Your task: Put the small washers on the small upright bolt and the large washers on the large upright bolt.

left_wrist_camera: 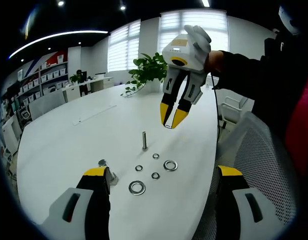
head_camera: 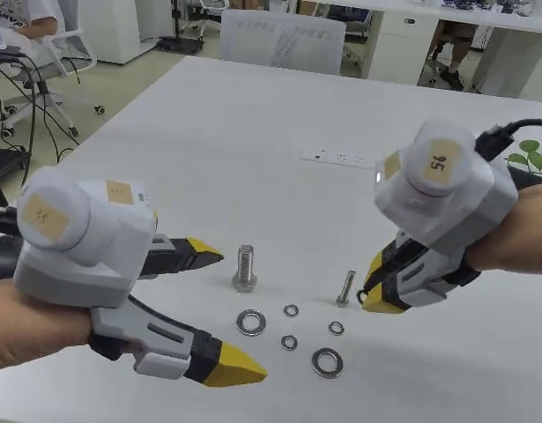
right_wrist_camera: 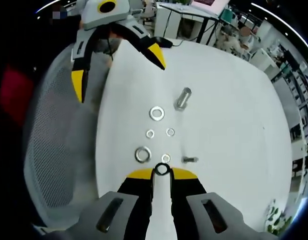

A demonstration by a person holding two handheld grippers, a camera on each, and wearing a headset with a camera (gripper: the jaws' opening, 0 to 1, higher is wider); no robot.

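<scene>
Over the white counter (head_camera: pixel 253 132) the left gripper (head_camera: pixel 222 308) hangs with jaws spread wide, clear of the large bolt (head_camera: pixel 244 269), likely leaving room. The right gripper (head_camera: pixel 372 298), jaws clenched on a small washer (right_wrist_camera: pixel 162 170), sits just beside the small bolt (head_camera: pixel 345 288), seemingly to thread it on.

Large bolt (head_camera: pixel 244 267), small bolt (head_camera: pixel 345 288) and each washer (head_camera: pixel 250 322) gleam as bare metal; the bench (head_camera: pixel 253 150) is smooth matt white; left tool (right_wrist_camera: pixel 123 83) and right tool (left_wrist_camera: pixel 172 122) wear matt grey plastic

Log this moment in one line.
left tongs open, empty | right tongs shut on small washer near small bolt | large bolt bare | five washers on table
</scene>
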